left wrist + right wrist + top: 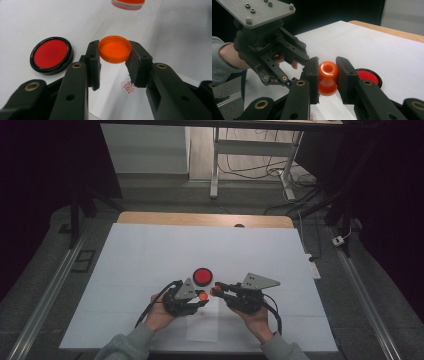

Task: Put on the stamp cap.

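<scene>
In the high view, the left hand-held gripper (202, 296) and the right hand-held gripper (214, 291) met tip to tip near the tabletop's (150, 255) near edge, each pinching something small and orange. A round red pad (202, 276) with a black rim lay just beyond them. A paper slip (202, 327) lay at the near edge.

In the left gripper view, the left gripper's jaws were closed on a smooth, translucent orange cap (115, 49), shallow and round. The glossy pad (51, 55) lay to its left. A red seal print (128, 87) marked the paper below, too blurred to read.

In the right gripper view, the right gripper's jaws clamped a glossy orange stamp (327, 78), waisted with a flared foot, above the paper. The pad (368, 76) lay just past the right jaw.
</scene>
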Demonstrator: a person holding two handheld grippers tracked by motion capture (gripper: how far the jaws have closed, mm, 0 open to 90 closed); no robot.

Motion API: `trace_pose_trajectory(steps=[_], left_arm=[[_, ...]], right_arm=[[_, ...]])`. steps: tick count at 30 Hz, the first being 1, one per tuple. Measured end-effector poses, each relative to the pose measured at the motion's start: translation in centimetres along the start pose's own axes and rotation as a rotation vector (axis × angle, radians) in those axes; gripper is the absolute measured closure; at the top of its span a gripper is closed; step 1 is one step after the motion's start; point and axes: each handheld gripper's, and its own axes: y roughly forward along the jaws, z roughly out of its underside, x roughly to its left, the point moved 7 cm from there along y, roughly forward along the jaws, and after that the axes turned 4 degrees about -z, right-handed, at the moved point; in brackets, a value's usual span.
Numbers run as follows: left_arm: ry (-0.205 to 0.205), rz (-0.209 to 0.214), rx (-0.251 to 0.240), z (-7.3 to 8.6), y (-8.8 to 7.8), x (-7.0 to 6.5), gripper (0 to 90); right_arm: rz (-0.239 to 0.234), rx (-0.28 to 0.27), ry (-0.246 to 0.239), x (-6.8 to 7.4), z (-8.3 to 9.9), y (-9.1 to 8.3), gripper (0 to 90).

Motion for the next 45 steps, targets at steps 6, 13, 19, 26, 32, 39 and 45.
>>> trace_pose_trajectory(steps=[6, 13, 19, 26, 32, 39, 45], left_arm=[[0.001, 0.002, -0.001, -0.2, 0.2, -0.1, 64.3], [-0.001, 0.004, -0.002, -0.3, 0.3, -0.1, 64.3], [-0.001, 0.007, -0.005, -0.4, 0.4, -0.2, 64.3], [-0.001, 0.010, -0.007, -0.5, 0.5, -0.3, 64.3], [0.002, 0.012, -0.005, -0.6, 0.5, -0.5, 64.3], [0.005, 0.017, -0.010, -0.7, 0.5, -0.6, 64.3], [0.008, 0.018, -0.014, -0.9, 0.4, -0.8, 64.3]], right_arm=[[-0.004, 0.002, -0.004, 0.1, 0.0, 0.2, 72.2], [-0.011, 0.009, -0.007, 0.3, 0.1, 0.4, 72.2], [-0.018, 0.020, -0.009, 0.5, 0.3, 0.8, 72.2], [-0.029, 0.026, -0.012, 0.8, 0.4, 1.1, 72.2], [-0.032, 0.032, -0.013, 0.9, 0.5, 1.3, 72.2], [-0.035, 0.037, -0.014, 0.9, 0.6, 1.4, 72.2], [-0.039, 0.040, -0.016, 1.0, 0.7, 1.5, 72.2]])
